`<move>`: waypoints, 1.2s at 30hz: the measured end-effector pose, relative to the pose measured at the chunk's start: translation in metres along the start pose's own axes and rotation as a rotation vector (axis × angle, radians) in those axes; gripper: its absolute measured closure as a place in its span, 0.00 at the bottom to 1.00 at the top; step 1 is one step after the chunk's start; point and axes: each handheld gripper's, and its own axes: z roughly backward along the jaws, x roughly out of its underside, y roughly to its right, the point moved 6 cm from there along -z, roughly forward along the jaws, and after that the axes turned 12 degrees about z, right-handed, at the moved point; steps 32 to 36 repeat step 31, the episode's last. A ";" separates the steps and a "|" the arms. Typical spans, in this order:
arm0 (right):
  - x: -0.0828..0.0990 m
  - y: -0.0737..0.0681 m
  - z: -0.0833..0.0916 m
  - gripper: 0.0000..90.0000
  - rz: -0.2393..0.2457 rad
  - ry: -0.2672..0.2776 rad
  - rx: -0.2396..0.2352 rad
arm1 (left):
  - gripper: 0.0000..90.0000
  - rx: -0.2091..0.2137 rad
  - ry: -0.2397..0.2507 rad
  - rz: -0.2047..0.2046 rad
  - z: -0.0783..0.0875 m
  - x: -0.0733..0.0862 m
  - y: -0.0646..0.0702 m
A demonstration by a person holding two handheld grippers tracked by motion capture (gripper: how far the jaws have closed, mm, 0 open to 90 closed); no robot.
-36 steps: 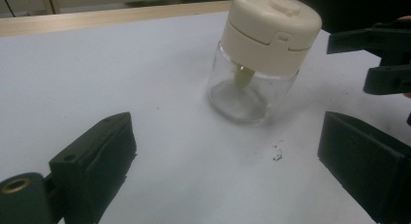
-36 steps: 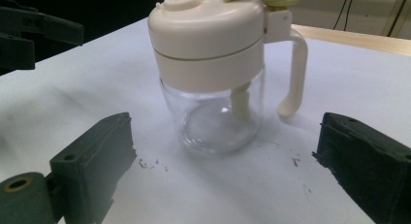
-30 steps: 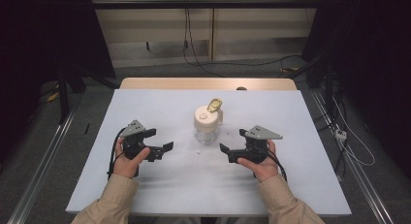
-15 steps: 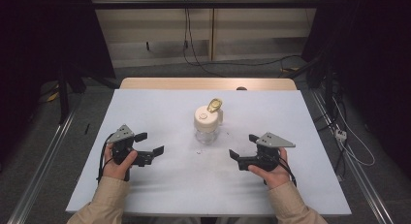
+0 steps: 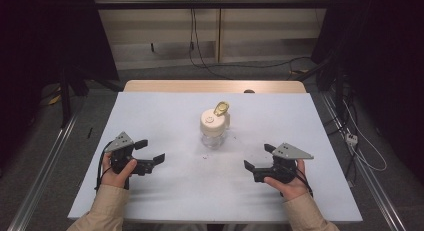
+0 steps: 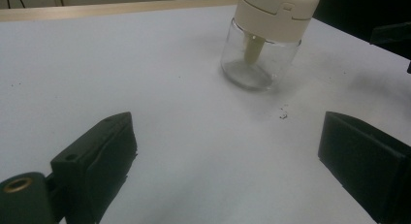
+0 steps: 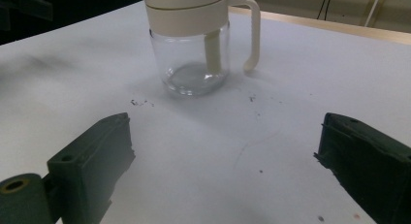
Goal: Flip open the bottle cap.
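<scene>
A clear glass jar [image 5: 214, 128] with a cream lid, a cream side handle and a gold flip tab stands upright near the middle of the white table [image 5: 165, 111]. The jar [image 6: 264, 37] looks empty apart from a cream stem inside. My left gripper [image 5: 150, 152] rests low on the table's left side, open, with nothing between its jaws. My right gripper [image 5: 259, 158] sits on the right side, also open and empty. Both point inward toward the jar [image 7: 196, 44], each well short of it.
Small dark specks [image 7: 140, 103] lie on the table just in front of the jar. A wooden strip [image 5: 215, 86] edges the table's far side. Cables [image 5: 360, 151] trail on the floor to the right. Dark curtains hang on both sides.
Both hands have drawn back toward the table's near edge and outward, away from the jar. Both grippers stay open. The jar has not moved.
</scene>
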 end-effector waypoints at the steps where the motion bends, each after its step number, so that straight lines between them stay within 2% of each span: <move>1: 0.001 0.001 0.001 0.05 -0.001 0.000 0.003 | 0.07 0.003 0.002 0.004 0.000 0.000 0.000; 22: 0.024 0.014 0.037 0.05 -0.006 -0.012 0.043 | 0.07 -0.015 -0.001 -0.003 0.004 0.003 -0.002; 36: 0.026 0.015 0.038 0.05 0.006 -0.015 0.046 | 0.07 -0.019 -0.011 -0.010 0.003 0.005 -0.002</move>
